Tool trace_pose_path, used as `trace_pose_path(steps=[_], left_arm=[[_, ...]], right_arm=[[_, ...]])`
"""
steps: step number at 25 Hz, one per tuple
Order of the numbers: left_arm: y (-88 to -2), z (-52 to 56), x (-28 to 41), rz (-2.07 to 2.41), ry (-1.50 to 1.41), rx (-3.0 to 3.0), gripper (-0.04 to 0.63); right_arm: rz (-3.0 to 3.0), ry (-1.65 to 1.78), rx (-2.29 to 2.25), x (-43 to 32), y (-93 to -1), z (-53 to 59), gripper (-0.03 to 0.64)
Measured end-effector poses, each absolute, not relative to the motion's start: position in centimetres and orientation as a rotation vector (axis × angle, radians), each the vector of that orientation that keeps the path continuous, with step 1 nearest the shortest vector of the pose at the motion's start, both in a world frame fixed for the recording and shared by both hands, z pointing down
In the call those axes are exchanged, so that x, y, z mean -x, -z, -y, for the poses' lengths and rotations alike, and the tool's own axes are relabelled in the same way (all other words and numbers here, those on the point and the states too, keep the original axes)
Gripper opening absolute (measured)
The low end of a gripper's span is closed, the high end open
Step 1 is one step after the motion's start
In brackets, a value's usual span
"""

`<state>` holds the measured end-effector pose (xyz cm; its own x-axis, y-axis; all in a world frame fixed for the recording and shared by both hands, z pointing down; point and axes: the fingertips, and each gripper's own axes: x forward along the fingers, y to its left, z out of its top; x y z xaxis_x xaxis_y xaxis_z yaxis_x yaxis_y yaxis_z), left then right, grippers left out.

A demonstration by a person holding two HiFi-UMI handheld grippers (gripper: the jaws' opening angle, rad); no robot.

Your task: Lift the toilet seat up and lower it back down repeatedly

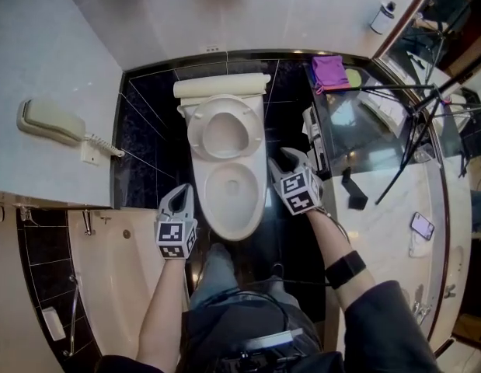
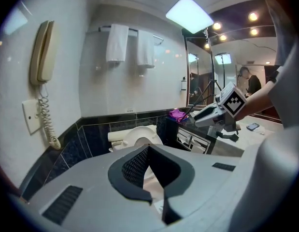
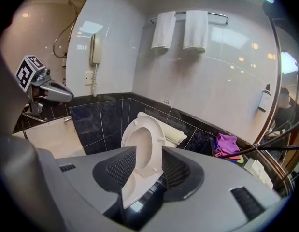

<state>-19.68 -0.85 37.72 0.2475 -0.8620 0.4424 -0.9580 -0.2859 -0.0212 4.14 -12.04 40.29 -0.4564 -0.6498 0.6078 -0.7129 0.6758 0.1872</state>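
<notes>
The white toilet (image 1: 234, 222) stands in the middle of the black tiled floor, its seat (image 1: 196, 134) raised and leaning back towards the lid and tank (image 1: 221, 86). The bowl (image 1: 232, 186) is uncovered. My left gripper (image 1: 184, 189) hangs just left of the bowl's front, its tips together with nothing in them; in the left gripper view the left gripper (image 2: 148, 149) points at the toilet (image 2: 139, 138). My right gripper (image 1: 285, 155) is right of the bowl, apart from it. Its jaws stand open in the right gripper view, the right gripper (image 3: 149, 159) framing the raised seat (image 3: 150, 122) farther off.
A wall telephone (image 1: 50, 121) hangs at the left above a bathtub (image 1: 116, 263). At the right a glass counter (image 1: 364, 130) holds a purple cloth (image 1: 329, 70), a black tripod (image 1: 415, 127) and a phone (image 1: 421, 225). The person's legs (image 1: 217, 266) stand before the bowl.
</notes>
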Motion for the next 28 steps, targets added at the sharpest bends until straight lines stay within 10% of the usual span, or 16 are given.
trace_pose_path(steps=[28], left_arm=[[-48.9, 16.8, 22.3, 1.545, -0.559, -2.322, 0.000]], right_arm=[[2.010, 0.312, -0.820, 8.1, -52.5, 35.6, 0.149]])
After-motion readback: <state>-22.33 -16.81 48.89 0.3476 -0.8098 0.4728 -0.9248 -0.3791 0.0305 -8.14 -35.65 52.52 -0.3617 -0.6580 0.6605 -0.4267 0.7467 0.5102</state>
